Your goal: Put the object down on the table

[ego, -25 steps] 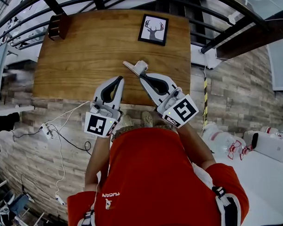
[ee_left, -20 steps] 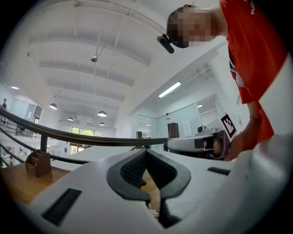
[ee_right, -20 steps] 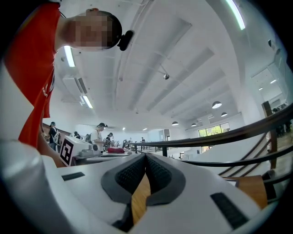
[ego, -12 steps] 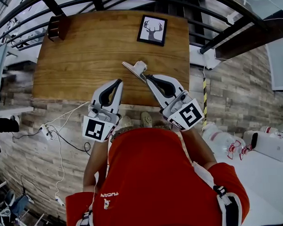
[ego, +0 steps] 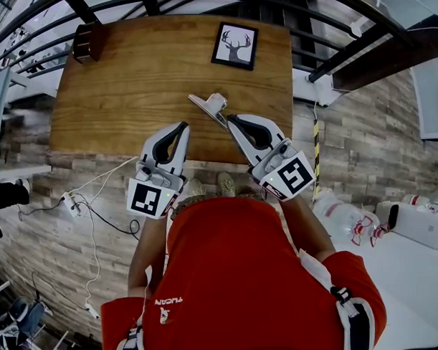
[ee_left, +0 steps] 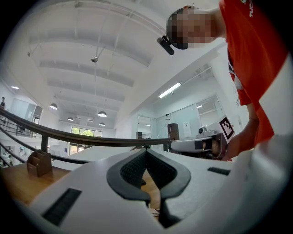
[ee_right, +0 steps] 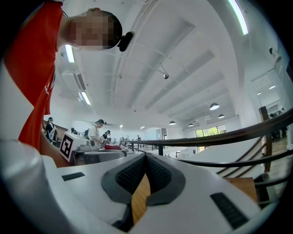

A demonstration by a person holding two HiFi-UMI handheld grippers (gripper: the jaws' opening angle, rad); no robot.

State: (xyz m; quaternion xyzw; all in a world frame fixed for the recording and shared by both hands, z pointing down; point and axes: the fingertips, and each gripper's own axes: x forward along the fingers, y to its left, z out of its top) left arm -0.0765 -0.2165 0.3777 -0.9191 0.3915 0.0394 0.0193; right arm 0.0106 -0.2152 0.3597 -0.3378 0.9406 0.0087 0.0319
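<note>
Over the big wooden bench (ego: 115,88) I hold both grippers level. My right gripper (ego: 230,120) has slid back a little, and its jaws are shut tight with nothing between them. My left gripper (ego: 186,124) has stayed put, jaws shut and empty too. Further off sits the deer picture (ego: 234,45). The small grey and white object (ego: 211,103) looks to lie on the bench just beside the right jaws, so I think the job is about done.
</note>
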